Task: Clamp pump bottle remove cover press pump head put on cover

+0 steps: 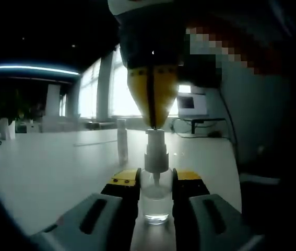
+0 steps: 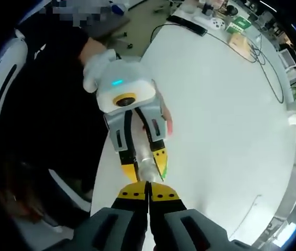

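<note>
Office w/ white table (image 1: 48,167); left tool (image 1: 155,184) pinching pump bottle (image 1: 155,201), right tool (image 2: 148,192) pressed together.

Left gripper (image 1: 156,191) jaws clamped level, right gripper (image 2: 148,194) jaws together, pointing down

The clear pump bottle (image 1: 156,201) stands upright on the white table (image 1: 48,167), its white pump head (image 1: 155,151) uncovered. The clear cover (image 1: 122,140) stands upright on the table behind it, apart.
</note>
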A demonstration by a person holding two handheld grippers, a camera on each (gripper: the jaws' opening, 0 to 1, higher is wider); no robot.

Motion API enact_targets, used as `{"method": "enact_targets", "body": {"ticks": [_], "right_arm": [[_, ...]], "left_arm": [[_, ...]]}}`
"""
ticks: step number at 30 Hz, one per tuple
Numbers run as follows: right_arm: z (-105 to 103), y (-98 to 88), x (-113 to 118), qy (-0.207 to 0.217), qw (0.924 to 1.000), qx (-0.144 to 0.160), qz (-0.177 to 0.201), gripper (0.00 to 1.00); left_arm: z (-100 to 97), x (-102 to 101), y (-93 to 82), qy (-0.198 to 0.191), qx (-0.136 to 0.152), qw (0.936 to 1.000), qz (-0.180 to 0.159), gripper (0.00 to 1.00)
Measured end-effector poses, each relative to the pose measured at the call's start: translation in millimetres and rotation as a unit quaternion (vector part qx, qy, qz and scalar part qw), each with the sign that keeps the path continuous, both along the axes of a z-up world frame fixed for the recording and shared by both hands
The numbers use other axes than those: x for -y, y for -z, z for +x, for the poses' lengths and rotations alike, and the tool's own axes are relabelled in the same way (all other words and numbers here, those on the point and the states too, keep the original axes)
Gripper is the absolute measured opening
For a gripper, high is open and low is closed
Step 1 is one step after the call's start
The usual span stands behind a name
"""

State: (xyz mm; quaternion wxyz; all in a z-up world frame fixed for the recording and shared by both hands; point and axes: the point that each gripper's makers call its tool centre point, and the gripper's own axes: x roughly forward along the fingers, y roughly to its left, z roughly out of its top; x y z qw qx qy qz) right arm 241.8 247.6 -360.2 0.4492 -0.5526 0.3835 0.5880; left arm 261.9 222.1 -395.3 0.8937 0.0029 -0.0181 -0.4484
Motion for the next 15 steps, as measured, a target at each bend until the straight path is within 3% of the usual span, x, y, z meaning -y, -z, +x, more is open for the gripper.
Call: {"method": "enact_targets", "body": {"ticks": [15], "right_arm": [[0.0,0.3,-0.3,0.008,0.9999,-0.012,-0.007,0.00]], "left_arm": [[-0.1,-0.8,-0.2,0.000,0.000,1.0000,0.000,0.15]]}}
